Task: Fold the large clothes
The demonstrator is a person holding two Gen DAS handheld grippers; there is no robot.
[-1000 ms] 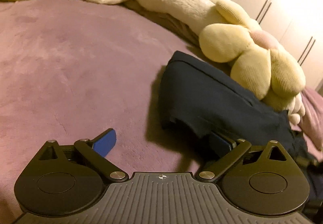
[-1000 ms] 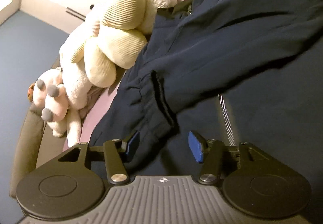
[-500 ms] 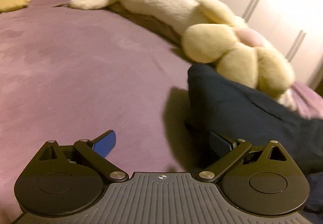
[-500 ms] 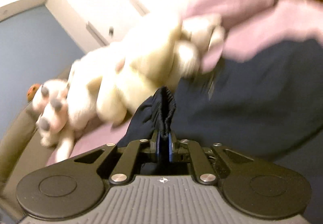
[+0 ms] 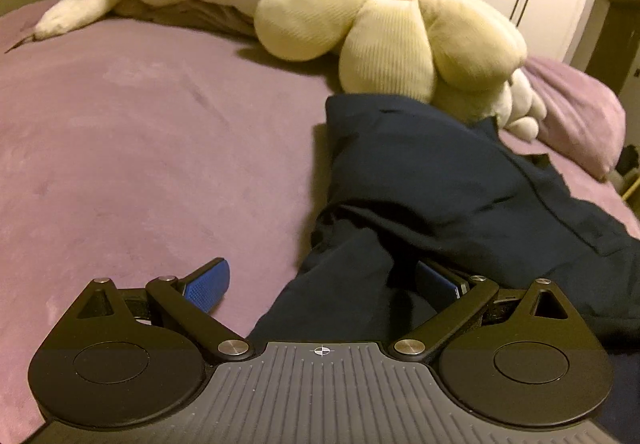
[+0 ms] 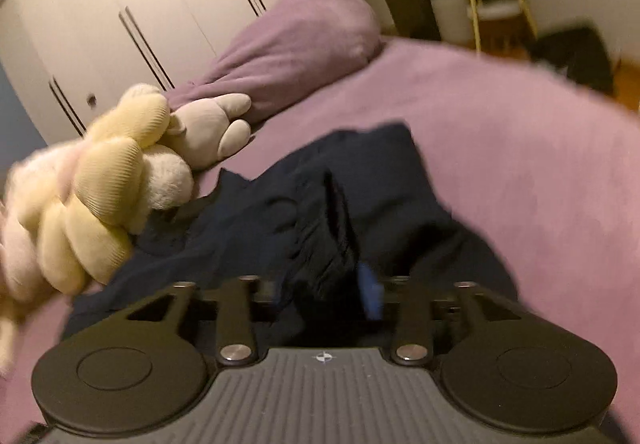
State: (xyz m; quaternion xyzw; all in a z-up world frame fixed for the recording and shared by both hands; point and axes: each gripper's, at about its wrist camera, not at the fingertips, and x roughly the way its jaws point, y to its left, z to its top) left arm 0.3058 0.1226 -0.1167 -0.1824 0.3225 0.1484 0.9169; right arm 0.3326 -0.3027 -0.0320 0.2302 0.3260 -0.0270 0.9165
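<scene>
A dark navy jacket [image 5: 440, 179] lies bunched on the purple bed cover [image 5: 140, 131]. In the left wrist view a fold of it runs down between the wide-spread fingers of my left gripper [image 5: 322, 284], which is open; the pads do not press on it. In the right wrist view the jacket's gathered sleeve cuff [image 6: 320, 244] stands between the fingers of my right gripper [image 6: 324, 294]. Those jaws are opening. The blue right pad [image 6: 370, 292] shows beside the cuff, while the left pad is hidden behind the cloth.
A large cream and yellow plush toy [image 5: 380, 23] lies along the far side of the bed, touching the jacket. A purple pillow [image 6: 300, 39] sits behind it. White wardrobe doors [image 6: 140, 3] stand beyond, and a gold-framed stand [image 6: 496, 3] is off the bed's far corner.
My right gripper closed on the sleeve cuff, swung it up and to the right across the jacket, and its jaws have parted again. The left gripper slid right along the jacket edge, staying open.
</scene>
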